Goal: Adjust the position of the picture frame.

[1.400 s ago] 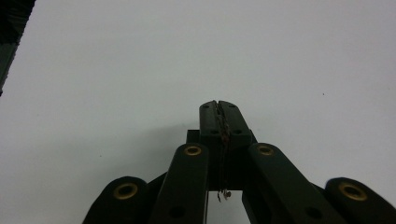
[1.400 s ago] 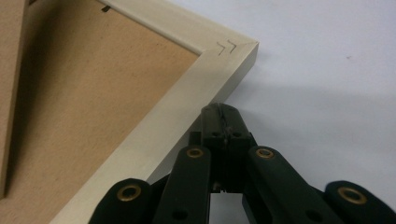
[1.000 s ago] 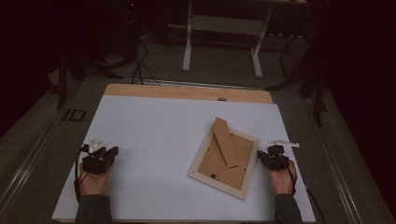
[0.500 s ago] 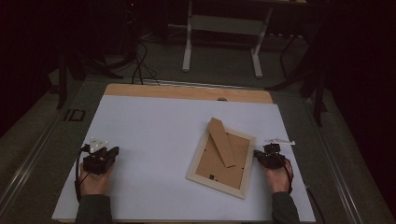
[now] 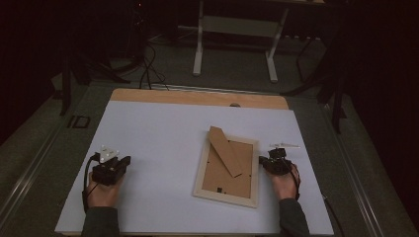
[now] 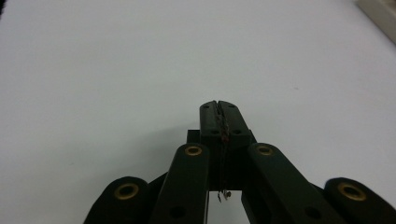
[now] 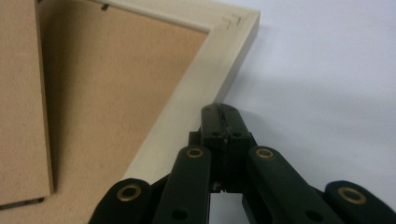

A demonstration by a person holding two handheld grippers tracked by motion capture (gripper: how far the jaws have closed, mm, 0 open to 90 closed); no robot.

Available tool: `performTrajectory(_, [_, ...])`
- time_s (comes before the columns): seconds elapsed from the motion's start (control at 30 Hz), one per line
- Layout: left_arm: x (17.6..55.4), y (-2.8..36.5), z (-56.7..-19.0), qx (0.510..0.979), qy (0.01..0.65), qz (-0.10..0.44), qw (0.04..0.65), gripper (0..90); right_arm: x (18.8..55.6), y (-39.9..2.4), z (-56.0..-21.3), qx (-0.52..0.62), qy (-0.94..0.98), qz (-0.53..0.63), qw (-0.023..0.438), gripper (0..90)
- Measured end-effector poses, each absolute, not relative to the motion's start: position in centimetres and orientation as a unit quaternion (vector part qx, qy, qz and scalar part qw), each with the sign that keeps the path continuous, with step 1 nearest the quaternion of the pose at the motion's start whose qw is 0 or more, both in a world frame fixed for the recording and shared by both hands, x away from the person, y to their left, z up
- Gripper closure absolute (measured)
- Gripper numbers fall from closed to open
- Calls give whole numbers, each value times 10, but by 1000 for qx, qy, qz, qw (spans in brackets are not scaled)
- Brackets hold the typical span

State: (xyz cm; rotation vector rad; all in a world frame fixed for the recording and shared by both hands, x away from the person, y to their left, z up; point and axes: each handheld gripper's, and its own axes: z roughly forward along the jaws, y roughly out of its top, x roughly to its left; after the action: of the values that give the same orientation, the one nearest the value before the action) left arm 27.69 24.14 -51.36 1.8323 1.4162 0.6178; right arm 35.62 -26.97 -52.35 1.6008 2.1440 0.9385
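A pale wooden picture frame (image 5: 227,193) lies face down on the white table, its brown backing board (image 5: 225,173) up and its brown stand flap (image 5: 226,151) swung out toward the far edge. My right gripper (image 5: 262,160) is shut with nothing in it, its tips touching the frame's right edge (image 7: 196,98). The right gripper (image 7: 218,108) points along that pale rail, near a corner. My left gripper (image 5: 126,160) rests shut and empty on bare table at the left, well apart from the frame. In the left gripper view the left gripper (image 6: 218,103) faces plain white surface.
The white table top (image 5: 163,133) has a bare wooden strip (image 5: 197,98) along its far edge. A corner of the frame (image 6: 380,14) shows at the top right of the left gripper view. Beyond the table stand dark floor, cables and white table legs (image 5: 197,44).
My right gripper has slid left across the table to the frame's right edge. The frame has turned slightly, its near end shifting left. The left hand has stayed put.
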Motion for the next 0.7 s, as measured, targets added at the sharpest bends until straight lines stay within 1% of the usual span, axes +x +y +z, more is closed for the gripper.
performTrajectory(0.1, [277,229,-514,725,534,223,374,900,353,-264,-525,552,753,327,146,900])
performTrajectory(0.23, [277,220,-514,735,522,215,374,900,350,-260,-525,545,758,328,145,900])
performTrajectory(0.7, [276,189,-517,763,490,180,381,900,337,-246,-525,520,778,332,115,900])
